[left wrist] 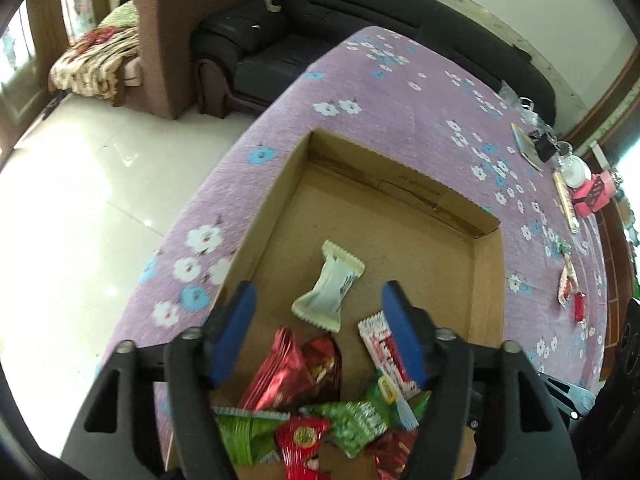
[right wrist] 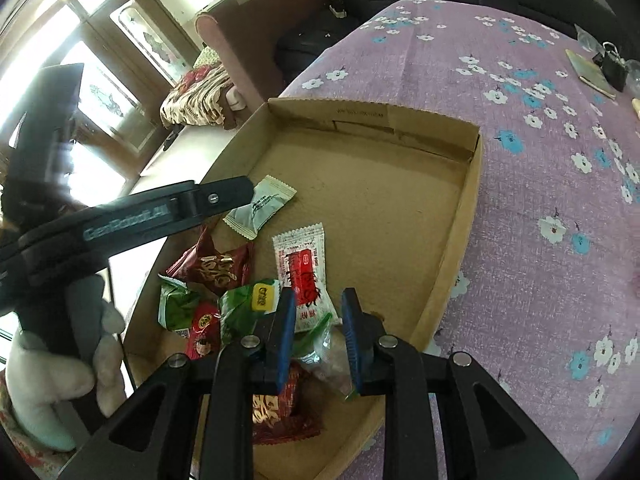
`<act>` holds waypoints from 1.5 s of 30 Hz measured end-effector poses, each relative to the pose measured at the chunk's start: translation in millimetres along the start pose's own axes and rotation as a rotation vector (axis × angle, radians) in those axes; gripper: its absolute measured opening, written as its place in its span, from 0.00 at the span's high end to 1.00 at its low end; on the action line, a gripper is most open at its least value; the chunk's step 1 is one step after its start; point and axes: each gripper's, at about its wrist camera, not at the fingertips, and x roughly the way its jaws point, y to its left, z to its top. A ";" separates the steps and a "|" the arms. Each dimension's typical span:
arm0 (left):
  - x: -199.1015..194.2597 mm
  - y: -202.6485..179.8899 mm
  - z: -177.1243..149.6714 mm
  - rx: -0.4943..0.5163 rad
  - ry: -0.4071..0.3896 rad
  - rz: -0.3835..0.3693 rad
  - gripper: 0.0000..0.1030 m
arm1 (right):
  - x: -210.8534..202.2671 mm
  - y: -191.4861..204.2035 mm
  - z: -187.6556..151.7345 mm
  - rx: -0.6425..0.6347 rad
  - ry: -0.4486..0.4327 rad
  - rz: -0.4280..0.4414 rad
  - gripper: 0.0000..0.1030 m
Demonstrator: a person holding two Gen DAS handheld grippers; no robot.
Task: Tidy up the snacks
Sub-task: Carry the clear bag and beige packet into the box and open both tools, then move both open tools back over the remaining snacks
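A shallow cardboard box [left wrist: 490, 280] [right wrist: 452, 248] lies on the purple flowered cloth. My left gripper [left wrist: 320, 320] is open above the box, and a cream packet [left wrist: 328, 288] [right wrist: 260, 208] lies loose on the box floor just beyond its blue pads. Red foil packets [left wrist: 288, 376] [right wrist: 216, 264], green packets [left wrist: 352, 416] [right wrist: 244, 308] and a red-and-white packet [left wrist: 380, 344] [right wrist: 304, 276] are heaped at the box's near end. My right gripper [right wrist: 319, 334] hangs over that heap, its pads closed on a clear, green-edged packet [right wrist: 326, 350].
Two loose snacks [left wrist: 568, 286] lie on the cloth [left wrist: 400, 92] to the right of the box. A pink item [left wrist: 592, 196], a dish and a flat book stand at the far right edge. A dark sofa [left wrist: 280, 52] and tiled floor lie beyond. A gloved hand [right wrist: 60, 364] holds the left gripper.
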 end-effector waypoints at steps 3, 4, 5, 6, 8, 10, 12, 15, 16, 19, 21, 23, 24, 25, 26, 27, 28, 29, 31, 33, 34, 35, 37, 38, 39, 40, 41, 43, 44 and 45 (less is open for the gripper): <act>-13.1 -5.1 -4.7 0.002 -0.013 0.001 0.31 | -7.1 -0.1 -1.2 0.004 -0.014 -0.003 0.78; -18.2 -8.1 -6.6 0.009 -0.021 0.000 0.31 | -9.7 -0.6 -1.7 0.006 -0.018 -0.001 0.77; -23.6 -11.6 -8.3 0.019 -0.030 0.004 0.31 | -13.5 -1.6 -2.7 0.008 -0.026 -0.005 0.77; -31.3 -16.5 -10.8 0.036 -0.048 0.012 0.31 | -16.9 -2.7 -3.6 0.011 -0.032 -0.010 0.77; -41.8 -24.4 -14.5 0.057 -0.075 0.022 0.31 | -24.1 -5.3 -5.9 0.021 -0.043 -0.014 0.77; -51.6 -31.2 -19.9 0.075 -0.096 0.037 0.31 | -33.1 -10.3 -10.0 0.038 -0.057 -0.018 0.76; -60.8 -39.0 -26.5 0.090 -0.108 0.032 0.31 | -41.1 -14.4 -14.6 0.049 -0.066 -0.024 0.76; -66.3 -51.0 -33.9 0.115 -0.090 0.026 0.31 | -53.0 -23.8 -21.6 0.076 -0.082 -0.033 0.74; -66.4 -57.3 -36.5 0.127 -0.078 0.031 0.31 | -56.7 -27.5 -23.9 0.084 -0.086 -0.035 0.73; -67.4 -73.1 -45.6 0.167 -0.060 0.038 0.31 | -66.9 -40.8 -31.6 0.111 -0.095 -0.042 0.72; -68.0 -85.1 -51.8 0.198 -0.051 0.040 0.31 | -72.6 -51.7 -37.6 0.135 -0.100 -0.050 0.72; -69.6 -96.6 -57.4 0.221 -0.048 0.040 0.31 | -79.0 -62.9 -44.3 0.155 -0.102 -0.056 0.71; -70.1 -101.2 -59.5 0.229 -0.047 0.040 0.31 | -81.6 -68.3 -47.3 0.165 -0.102 -0.058 0.71; -70.6 -106.9 -61.3 0.238 -0.046 0.037 0.31 | -84.7 -73.6 -50.3 0.174 -0.103 -0.059 0.71; -71.3 -113.3 -62.8 0.248 -0.045 0.035 0.31 | -88.1 -80.0 -53.6 0.184 -0.105 -0.062 0.71; -72.0 -116.8 -64.1 0.252 -0.046 0.035 0.31 | -91.6 -85.0 -56.4 0.192 -0.107 -0.064 0.71; -72.6 -122.3 -65.1 0.260 -0.048 0.034 0.31 | -94.2 -89.7 -58.6 0.200 -0.109 -0.066 0.71; -73.0 -128.2 -66.2 0.268 -0.050 0.033 0.31 | -97.0 -95.0 -60.9 0.209 -0.110 -0.068 0.71; -73.0 -139.1 -69.3 0.282 -0.050 0.028 0.31 | -101.4 -105.0 -64.5 0.220 -0.113 -0.074 0.71; -70.8 -147.7 -72.0 0.289 -0.044 0.016 0.31 | -107.4 -115.7 -70.1 0.234 -0.115 -0.084 0.71; -68.2 -153.6 -74.2 0.291 -0.036 0.004 0.31 | -109.7 -121.8 -72.0 0.242 -0.116 -0.089 0.71; -66.4 -157.5 -75.3 0.292 -0.032 -0.001 0.31 | -112.0 -129.6 -73.8 0.250 -0.115 -0.095 0.71; -61.6 -169.0 -79.5 0.301 -0.025 -0.012 0.31 | -116.9 -144.4 -78.0 0.267 -0.113 -0.108 0.71; -58.6 -175.1 -81.7 0.304 -0.019 -0.021 0.31 | -119.4 -152.7 -80.3 0.277 -0.113 -0.117 0.71; -56.5 -179.4 -83.0 0.305 -0.013 -0.028 0.31 | -122.4 -162.2 -82.8 0.290 -0.113 -0.125 0.71; -52.4 -185.7 -85.3 0.303 -0.004 -0.039 0.31 | -124.8 -169.8 -84.5 0.299 -0.114 -0.130 0.71; -49.4 -190.2 -86.6 0.301 0.005 -0.048 0.31 | -128.0 -179.4 -86.4 0.311 -0.116 -0.138 0.71; -42.2 -201.0 -89.4 0.296 0.025 -0.070 0.31 | -134.5 -198.3 -89.0 0.338 -0.122 -0.153 0.71; -39.2 -205.3 -90.4 0.291 0.033 -0.079 0.31 | -138.3 -208.3 -90.0 0.350 -0.127 -0.160 0.71; -36.1 -209.3 -91.1 0.287 0.040 -0.087 0.31 | -142.6 -219.5 -90.6 0.362 -0.132 -0.170 0.71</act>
